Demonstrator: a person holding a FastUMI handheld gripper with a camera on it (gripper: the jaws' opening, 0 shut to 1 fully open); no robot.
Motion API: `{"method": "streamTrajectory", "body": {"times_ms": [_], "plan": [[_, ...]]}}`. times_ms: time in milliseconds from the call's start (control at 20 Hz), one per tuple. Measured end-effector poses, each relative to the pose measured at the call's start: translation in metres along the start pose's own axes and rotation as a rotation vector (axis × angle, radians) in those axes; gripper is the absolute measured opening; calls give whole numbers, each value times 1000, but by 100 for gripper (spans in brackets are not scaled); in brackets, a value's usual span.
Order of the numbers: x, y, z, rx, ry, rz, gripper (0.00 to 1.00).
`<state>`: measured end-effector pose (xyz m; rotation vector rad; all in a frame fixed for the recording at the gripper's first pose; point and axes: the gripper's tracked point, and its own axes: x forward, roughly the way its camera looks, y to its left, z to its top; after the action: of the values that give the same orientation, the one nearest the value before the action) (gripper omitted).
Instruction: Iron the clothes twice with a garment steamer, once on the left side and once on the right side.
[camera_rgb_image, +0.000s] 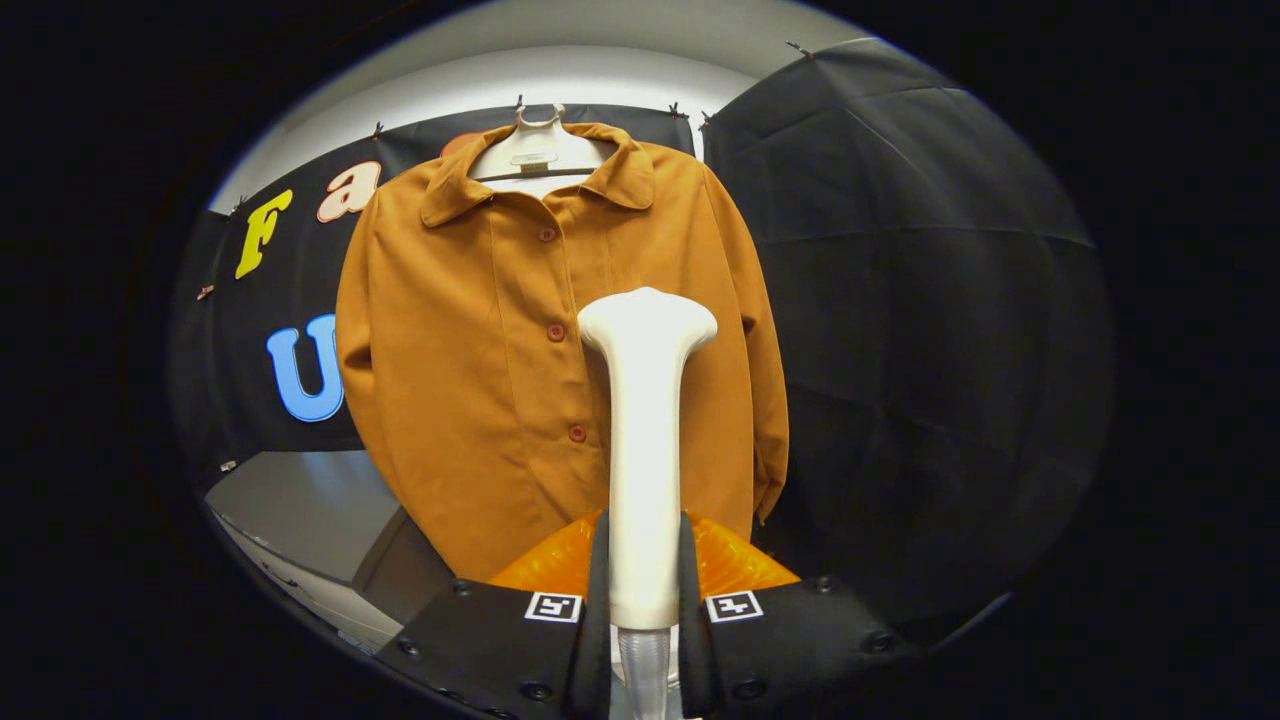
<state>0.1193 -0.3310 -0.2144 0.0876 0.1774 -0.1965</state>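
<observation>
Steamer gripped, head at 12 o'clock before the hanging shirt

The gripper (643, 600) is closed on the white garment steamer (645, 450): both black fingers (598, 600) press its handle from either side, holding it upright. The steamer's flared head rises toward 12 o'clock and overlaps the rust-orange button-front shirt (470, 380), which hangs beyond the fingers on a white hanger (540, 150) against the booth wall. The head sits just at 3 o'clock of the button placket (555, 332); whether it touches the fabric cannot be told
</observation>
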Motion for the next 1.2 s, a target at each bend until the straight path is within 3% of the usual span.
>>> {"method": "streamTrajectory", "body": {"times_ms": [900,1050,1200], "plan": [[-45,-18,-154,-10,306,-70,31],[-63,-2,-162,18,319,-61,31],[-77,22,-143,14,261,-38,31]]}}
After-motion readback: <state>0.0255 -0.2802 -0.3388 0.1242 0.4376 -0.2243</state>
